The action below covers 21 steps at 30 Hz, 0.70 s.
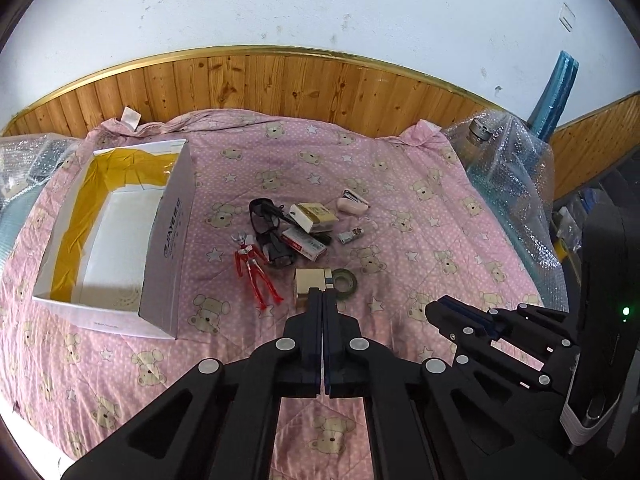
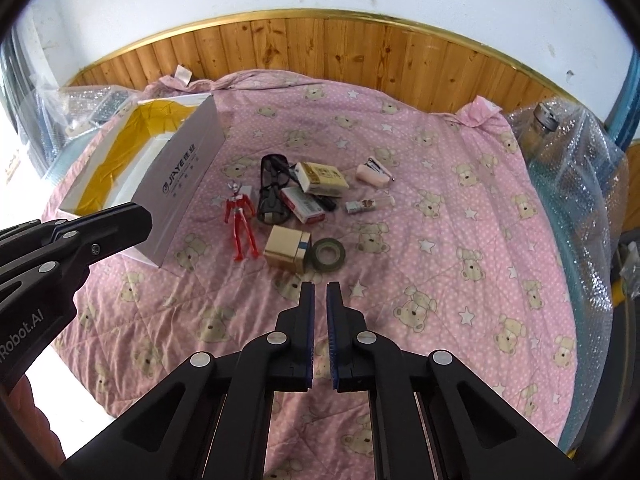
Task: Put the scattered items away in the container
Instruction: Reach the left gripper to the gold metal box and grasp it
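Toys (image 2: 240, 220) lie just beyond right gripper (image 2: 320, 286), seemingly slightly parted.

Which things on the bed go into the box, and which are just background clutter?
Job: white box; red toy figure; sunglasses; small cardboard box; tape roll; pink case; two packets.

Lying about: bubble wrap; metal-capped bottle; pink quilt.
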### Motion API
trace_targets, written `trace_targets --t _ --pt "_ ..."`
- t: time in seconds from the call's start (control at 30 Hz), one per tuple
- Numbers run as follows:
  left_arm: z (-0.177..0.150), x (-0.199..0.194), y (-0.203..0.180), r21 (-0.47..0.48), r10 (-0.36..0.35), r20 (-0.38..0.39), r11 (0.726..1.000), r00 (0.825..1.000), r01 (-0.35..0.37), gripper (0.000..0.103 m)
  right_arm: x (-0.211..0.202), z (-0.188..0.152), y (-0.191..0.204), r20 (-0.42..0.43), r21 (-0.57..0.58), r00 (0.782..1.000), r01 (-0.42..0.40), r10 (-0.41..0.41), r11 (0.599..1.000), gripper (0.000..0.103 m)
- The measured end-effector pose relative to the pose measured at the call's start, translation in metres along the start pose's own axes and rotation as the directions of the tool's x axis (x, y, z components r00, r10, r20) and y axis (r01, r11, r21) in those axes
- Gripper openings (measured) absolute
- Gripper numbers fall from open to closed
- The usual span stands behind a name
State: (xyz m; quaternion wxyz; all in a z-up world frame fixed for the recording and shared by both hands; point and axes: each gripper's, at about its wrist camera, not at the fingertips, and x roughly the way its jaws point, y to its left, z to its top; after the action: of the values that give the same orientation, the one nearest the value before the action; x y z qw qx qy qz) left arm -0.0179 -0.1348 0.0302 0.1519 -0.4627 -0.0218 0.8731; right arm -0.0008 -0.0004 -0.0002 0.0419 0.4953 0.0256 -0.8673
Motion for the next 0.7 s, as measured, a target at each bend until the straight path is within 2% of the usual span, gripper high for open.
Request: trace_targets --t 0.2,0.33,0.37,0.4,0.43,0.5,0.53,0.57,0.7 --pt "0.01 0.007 0.002 0.046 -0.003 0.004 0.999 1.0 0.003 0.0 0.007 0.01 0.007 -0.012 0.025 0.999 0.031 -0.031 0.999 0.007" --pt "0.014 0.01 0.014 0.055 -0.029 0.004 0.998 1.0 0.029 0.002 0.013 0.014 0.012 -0.03 0.046 0.998 0.05 -0.049 0.998 0.008" --pt "0.015 0.012 0.017 0.056 -0.037 0.002 0.998 0.999 0.037 0.003 0.016 0.014 0.012 -0.033 0.061 0.998 0.053 -0.051 0.997 0.01" --pt "0.015 0.014 0.02 0.06 -0.044 0.001 0.997 0.999 0.044 0.003 0.019 0.015 0.012 -0.041 0.076 0.998 0.056 -0.053 0.996 0.015" --pt "0.016 0.015 0.023 0.068 -0.049 0.003 0.996 0.999 0.049 0.006 0.022 0.016 0.013 -0.049 0.089 0.997 0.06 -0.055 0.994 0.024" --pt "0.017 0.018 0.029 0.082 -0.058 0.013 0.995 0.998 0.056 0.025 0.027 0.016 0.013 -0.029 0.105 0.997 0.077 -0.075 0.991 0.035" --pt "0.018 0.02 0.032 0.089 -0.06 0.018 0.994 0.998 0.059 0.046 0.031 0.016 0.013 -0.035 0.113 0.996 0.085 -0.081 0.99 0.037" --pt "0.018 0.022 0.035 0.096 -0.063 0.02 0.994 0.998 0.06 0.057 0.034 0.016 0.014 -0.046 0.125 0.996 0.085 -0.08 0.988 0.038" --pt "0.017 0.035 0.049 0.083 -0.085 -0.017 0.993 0.996 0.087 0.058 0.047 0.017 0.017 -0.121 0.155 0.99 0.088 -0.07 0.984 0.045"
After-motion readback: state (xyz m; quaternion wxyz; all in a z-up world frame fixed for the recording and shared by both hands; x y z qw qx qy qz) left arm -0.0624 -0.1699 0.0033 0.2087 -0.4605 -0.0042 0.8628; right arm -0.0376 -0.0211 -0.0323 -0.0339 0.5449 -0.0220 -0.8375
